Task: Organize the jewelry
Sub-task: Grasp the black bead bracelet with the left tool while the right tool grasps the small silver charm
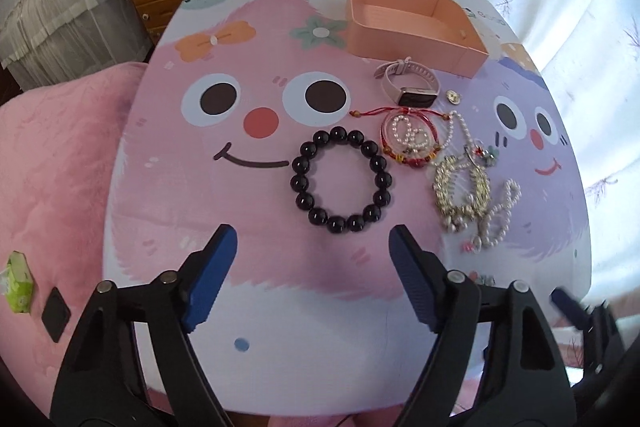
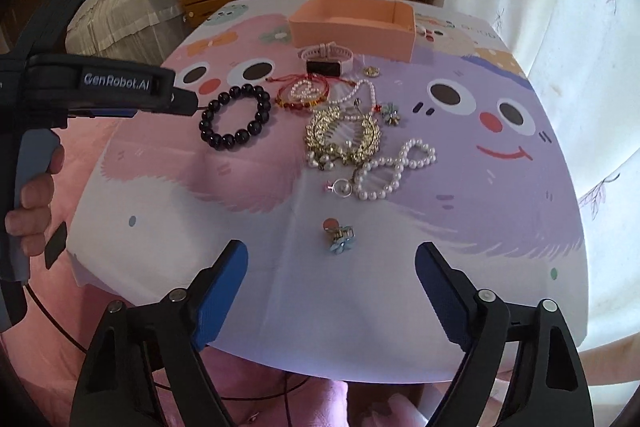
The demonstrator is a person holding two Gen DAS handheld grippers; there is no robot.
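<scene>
Between your left gripper's (image 1: pixel 312 239) spread blue fingers (image 1: pixel 218 247), nothing is held; they hang just near of the black bead bracelet (image 1: pixel 341 181), lined up so a short push forward would straddle its near edge. Your right gripper (image 2: pixel 332 259) is likewise wide apart and empty, low over the near part of the table (image 2: pixel 460 307), with the small blue flower piece (image 2: pixel 339 237) lying just beyond its tips, probably its easiest first pick.

Farther out, the jewelry sits loose in 1 cluster: a red cord bracelet (image 1: pixel 404 143) with pearls inside it touches the black beads' far right side, a gold ornate piece (image 2: pixel 344 135) lies right of that, and a pearl strand (image 2: pixel 394 167) and a small ring (image 2: pixel 342 187) sit at its near right. A pale watch (image 1: pixel 408 83) rests against the near wall of the peach box (image 1: pixel 416 43), at the far side.

That box looks empty and open-topped, so it is likely where each piece goes. Nothing appears sorted yet; tangled pearls may drag neighbours when lifted.
</scene>
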